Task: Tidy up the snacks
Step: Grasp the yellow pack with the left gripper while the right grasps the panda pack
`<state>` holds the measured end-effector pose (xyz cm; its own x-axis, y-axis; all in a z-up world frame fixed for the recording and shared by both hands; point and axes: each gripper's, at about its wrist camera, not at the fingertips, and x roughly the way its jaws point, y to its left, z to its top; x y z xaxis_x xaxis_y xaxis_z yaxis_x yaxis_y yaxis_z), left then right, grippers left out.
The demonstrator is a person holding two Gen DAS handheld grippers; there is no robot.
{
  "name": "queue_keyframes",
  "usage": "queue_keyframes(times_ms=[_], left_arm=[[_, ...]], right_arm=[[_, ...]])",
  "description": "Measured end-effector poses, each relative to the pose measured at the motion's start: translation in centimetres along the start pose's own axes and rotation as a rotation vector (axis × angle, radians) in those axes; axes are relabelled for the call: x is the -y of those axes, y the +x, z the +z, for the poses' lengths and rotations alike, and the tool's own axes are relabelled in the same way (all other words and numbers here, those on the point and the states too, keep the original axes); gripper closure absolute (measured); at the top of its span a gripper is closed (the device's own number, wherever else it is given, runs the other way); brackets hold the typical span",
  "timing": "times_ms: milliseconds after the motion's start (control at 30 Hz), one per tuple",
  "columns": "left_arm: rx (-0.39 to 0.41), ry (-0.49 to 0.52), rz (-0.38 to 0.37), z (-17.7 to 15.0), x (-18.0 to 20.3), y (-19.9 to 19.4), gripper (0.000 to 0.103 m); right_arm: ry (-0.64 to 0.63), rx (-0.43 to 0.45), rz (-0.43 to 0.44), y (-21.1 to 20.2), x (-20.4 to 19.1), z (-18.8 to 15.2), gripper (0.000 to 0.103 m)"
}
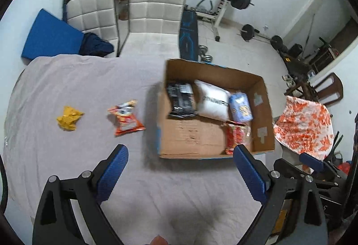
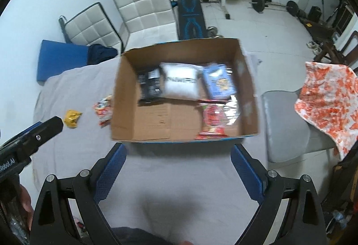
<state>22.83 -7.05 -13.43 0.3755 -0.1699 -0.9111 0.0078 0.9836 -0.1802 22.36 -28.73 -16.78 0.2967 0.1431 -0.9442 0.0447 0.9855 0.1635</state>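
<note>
So both grippers hang over the grey-covered table (image 1: 78,88) with nothing in them: the left gripper (image 1: 181,162) and the right gripper (image 2: 179,155) each have their blue pads spread wide apart. Inside the cardboard box (image 2: 125,97) sit a black pack (image 2: 150,86), a white bag (image 2: 181,83), a blue bag (image 2: 220,84) and a red bag (image 2: 212,119). Left of the box, an orange snack bag (image 1: 126,118) and a crumpled yellow wrapper (image 1: 69,119) lie on the cloth, apart from each other.

box (image 1: 214,133): I see brown card
worktop (image 1: 89,88): grey cloth
loose packets: yellow (image 1: 69,121), orange (image 1: 125,121)
cloth (image 1: 304,126): orange-white blotches
</note>
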Motion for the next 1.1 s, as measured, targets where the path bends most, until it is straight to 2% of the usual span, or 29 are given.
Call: queue_keyframes(times_ms=[133, 333, 433, 533, 733, 967, 1100], left_arm=[[0.021, -0.042, 0.059, 1.6, -6.2, -1.4, 0.007], [-0.005, -0.113, 0.172, 4.1, -17.4, -0.9, 0.007], [-0.046, -0.149, 0.200, 4.8, -22.4, 0.7, 0.007], [-0.081, -0.166, 0.220, 5.3, -26.2, 3.1, 0.007], [-0.205, -0.125, 0.227, 5.9, -30.2, 10.0, 0.007], [-0.357, -0.002, 0.233, 5.4, -30.8, 18.8, 0.007], [-0.435, 0.034, 0.235, 4.8, -30.6, 22.6, 0.007]], right_arm=[[-0.034, -0.032, 0.075, 1.7, -5.8, 0.9, 0.007], [-0.130, -0.105, 0.155, 6.4, -16.0, 2.9, 0.007], [-0.179, -0.170, 0.157, 10.5, -21.7, 4.5, 0.007], [-0.191, -0.235, 0.119, 15.0, -24.8, 5.9, 0.007], [-0.172, -0.384, 0.009, 25.2, -27.8, 7.3, 0.007], [-0.179, -0.457, -0.082, 31.3, -28.6, 6.9, 0.010], [-0.163, -0.499, -0.105, 33.5, -28.5, 6.3, 0.024]])
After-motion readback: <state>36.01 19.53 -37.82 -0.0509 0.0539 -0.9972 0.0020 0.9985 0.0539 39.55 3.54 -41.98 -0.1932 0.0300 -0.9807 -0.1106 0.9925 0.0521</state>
